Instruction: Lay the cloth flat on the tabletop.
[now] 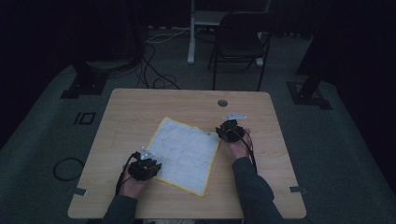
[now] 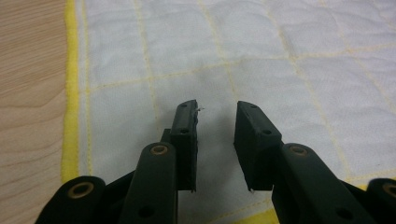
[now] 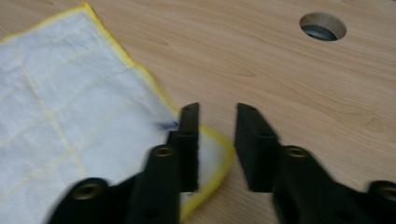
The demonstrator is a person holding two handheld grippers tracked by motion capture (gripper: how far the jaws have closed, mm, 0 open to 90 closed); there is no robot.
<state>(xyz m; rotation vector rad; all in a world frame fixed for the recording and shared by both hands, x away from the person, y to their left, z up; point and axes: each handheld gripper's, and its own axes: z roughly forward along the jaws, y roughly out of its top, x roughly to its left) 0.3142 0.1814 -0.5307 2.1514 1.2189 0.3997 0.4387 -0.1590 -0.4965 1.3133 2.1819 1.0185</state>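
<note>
A white quilted cloth (image 1: 184, 154) with a yellow hem lies flat on the wooden table (image 1: 135, 107), turned diamond-wise. My left gripper (image 1: 155, 164) sits at the cloth's near-left edge. In the left gripper view its jaws (image 2: 215, 107) stand open just over the white fabric (image 2: 233, 46), with nothing between them. My right gripper (image 1: 221, 134) hovers at the cloth's right corner. In the right gripper view it (image 3: 218, 109) is open, the yellow-edged corner (image 3: 219, 154) lying under its left jaw and bare wood under the gap.
A round cable hole (image 1: 222, 102) (image 3: 323, 26) is in the tabletop beyond the right gripper. A black chair (image 1: 240, 39) and floor cables stand behind the table's far edge. Bare wood surrounds the cloth.
</note>
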